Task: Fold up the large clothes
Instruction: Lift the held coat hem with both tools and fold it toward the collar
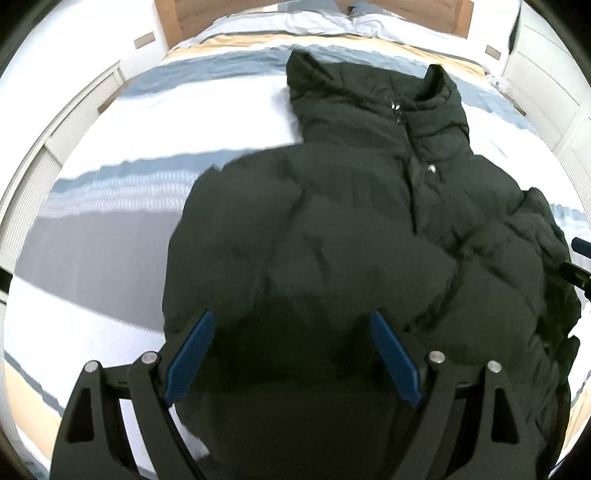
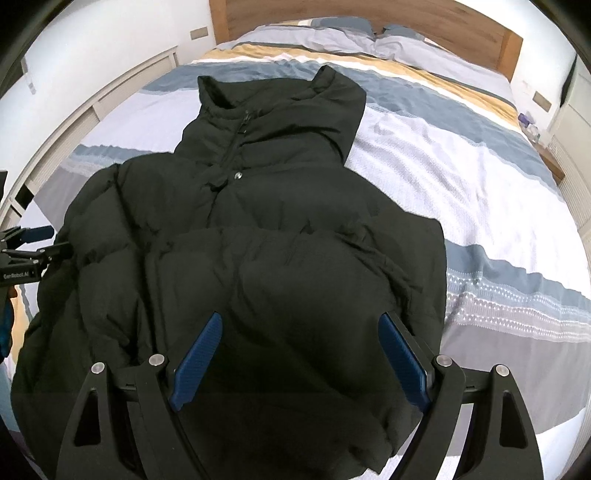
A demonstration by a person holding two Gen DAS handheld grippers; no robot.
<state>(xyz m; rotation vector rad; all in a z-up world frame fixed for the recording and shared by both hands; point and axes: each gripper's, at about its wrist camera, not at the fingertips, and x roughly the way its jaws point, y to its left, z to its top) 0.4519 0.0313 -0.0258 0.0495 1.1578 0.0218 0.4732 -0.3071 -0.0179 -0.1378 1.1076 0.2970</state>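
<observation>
The jacket lies on the bed, sleeves folded in; both grippers hover with jaws apart, body fold remains.

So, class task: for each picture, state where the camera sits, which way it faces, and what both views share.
Left wrist view: on the left tool, angled down at the dark puffer jacket on the striped bed; right tool at its right edge.
Right wrist view: on the right tool, same downward angle; left tool at its left edge.
Shared: jacket, bed, wooden headboard.
</observation>
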